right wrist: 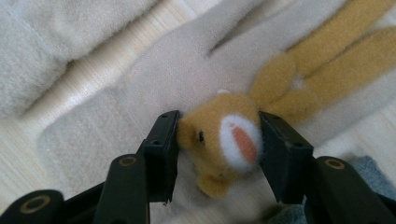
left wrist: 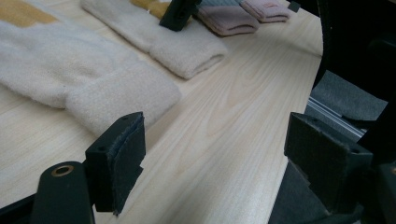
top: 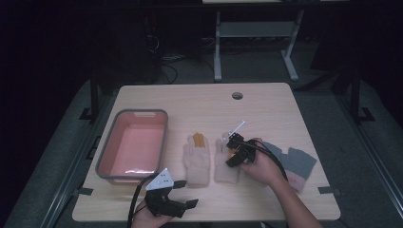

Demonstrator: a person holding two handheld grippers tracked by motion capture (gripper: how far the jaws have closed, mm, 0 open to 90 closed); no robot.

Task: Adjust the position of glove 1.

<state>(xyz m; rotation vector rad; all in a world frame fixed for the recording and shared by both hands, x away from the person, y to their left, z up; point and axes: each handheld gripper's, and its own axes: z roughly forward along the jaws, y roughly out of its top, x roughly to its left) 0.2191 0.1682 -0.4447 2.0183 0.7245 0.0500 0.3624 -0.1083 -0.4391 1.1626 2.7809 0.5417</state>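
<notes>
So the table has a pink bin on the left and two cream gloves mid-table. I've got my right gripper down on the right glove, jaws either side of its plush animal face, pads touching it. My left gripper sits at the near edge, jaws wide apart, nothing in them.

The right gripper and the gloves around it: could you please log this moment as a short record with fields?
right gripper: jaws on either side of the tan animal head on the right cream glove, pads touching its sides
left gripper: open, nothing between jaws, at table's near edge
left cream glove: flat, beside the other
grey-pink gloves: right of the hand
pink bin: left side of table
</notes>
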